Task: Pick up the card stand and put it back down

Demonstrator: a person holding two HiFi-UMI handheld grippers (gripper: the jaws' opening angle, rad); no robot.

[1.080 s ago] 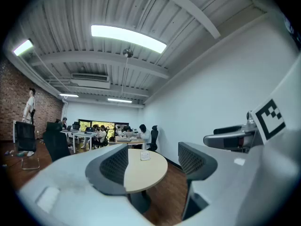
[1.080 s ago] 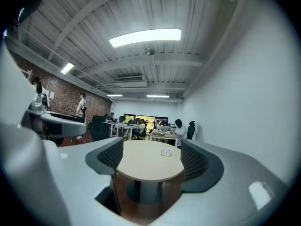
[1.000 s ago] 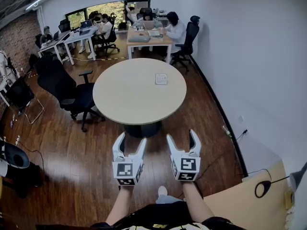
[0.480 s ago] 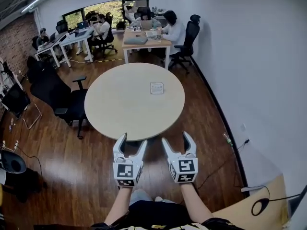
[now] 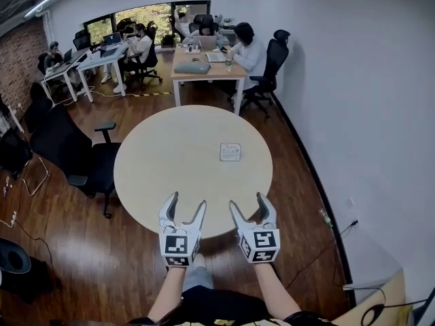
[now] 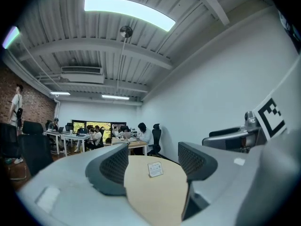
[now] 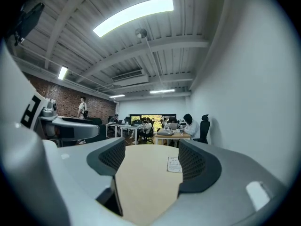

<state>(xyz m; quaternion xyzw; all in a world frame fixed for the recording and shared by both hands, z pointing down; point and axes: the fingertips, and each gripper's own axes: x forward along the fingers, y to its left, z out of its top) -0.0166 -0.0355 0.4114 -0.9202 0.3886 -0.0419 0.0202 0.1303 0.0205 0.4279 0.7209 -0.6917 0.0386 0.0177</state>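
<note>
The small white card stand (image 5: pixel 230 152) sits on the round pale-wood counter (image 5: pixel 170 168), right of its middle and well apart from both tools. The grey left hand-held gripper (image 5: pixel 186 202) and the grey right hand-held gripper (image 5: pixel 249 202) hang over the near rim, each with jaws spread wide and nothing between them. The reach looks like the step in hand: the right one is nearer, so bring it forward low, set its jaws either side of the stand, and close gently, since so light a card may tip or slide
</note>
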